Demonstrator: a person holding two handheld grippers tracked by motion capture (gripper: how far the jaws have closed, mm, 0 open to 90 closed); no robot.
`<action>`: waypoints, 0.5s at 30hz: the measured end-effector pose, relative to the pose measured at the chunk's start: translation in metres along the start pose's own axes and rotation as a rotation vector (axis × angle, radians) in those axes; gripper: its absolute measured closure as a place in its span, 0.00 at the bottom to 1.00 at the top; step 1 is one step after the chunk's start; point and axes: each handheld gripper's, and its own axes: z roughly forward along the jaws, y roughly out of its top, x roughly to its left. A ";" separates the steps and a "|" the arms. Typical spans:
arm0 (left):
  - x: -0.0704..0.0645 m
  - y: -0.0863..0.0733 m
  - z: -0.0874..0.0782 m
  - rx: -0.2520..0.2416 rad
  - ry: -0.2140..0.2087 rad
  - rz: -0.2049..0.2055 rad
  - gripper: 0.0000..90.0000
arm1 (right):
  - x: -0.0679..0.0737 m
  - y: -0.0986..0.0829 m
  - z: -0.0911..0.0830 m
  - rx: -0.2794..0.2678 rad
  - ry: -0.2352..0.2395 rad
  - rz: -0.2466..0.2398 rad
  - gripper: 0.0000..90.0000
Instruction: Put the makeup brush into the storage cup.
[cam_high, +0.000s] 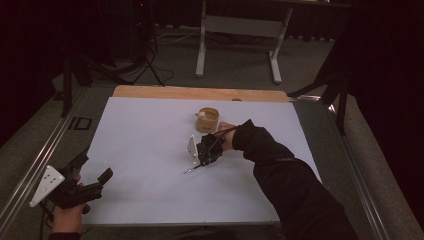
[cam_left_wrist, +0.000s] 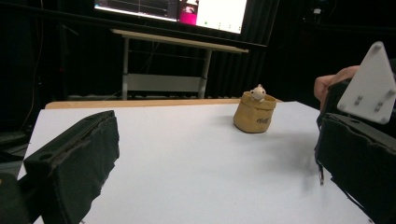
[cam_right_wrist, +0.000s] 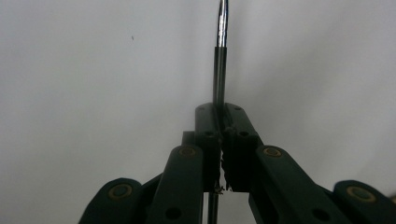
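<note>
A small tan pot (cam_high: 207, 120) (cam_left_wrist: 254, 113) stands on the white sheet (cam_high: 145, 145), right of centre toward the back, and a little pale figure (cam_high: 201, 115) (cam_left_wrist: 257, 92) peeks over its rim. Just in front of the pot, my right gripper (cam_high: 202, 161) (cam_right_wrist: 220, 116) points down at the sheet. It is shut on a thin metal rod (cam_high: 192, 170) (cam_right_wrist: 220, 56) that runs out past the jaws toward the sheet. My left gripper (cam_high: 96, 166) (cam_left_wrist: 210, 135) rests at the sheet's front left corner, open, with nothing between its jaws.
A wooden board (cam_high: 200, 93) edges the sheet at the back. A metal rail (cam_high: 35, 165) runs along the table's left side. Beyond the table are a light desk frame (cam_high: 240, 25) and tripod legs (cam_high: 147, 62). A lit screen (cam_left_wrist: 196, 9) hangs behind.
</note>
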 end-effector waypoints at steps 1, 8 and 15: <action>0.000 0.000 0.000 0.001 0.000 0.001 0.01 | 0.001 -0.001 -0.003 -0.008 -0.005 0.014 0.95; -0.001 0.001 0.001 0.003 0.002 0.003 0.01 | 0.009 -0.006 -0.017 -0.117 -0.050 0.141 0.95; -0.002 0.001 0.002 0.003 0.002 0.002 0.00 | 0.014 -0.017 -0.024 -0.199 -0.073 0.327 0.95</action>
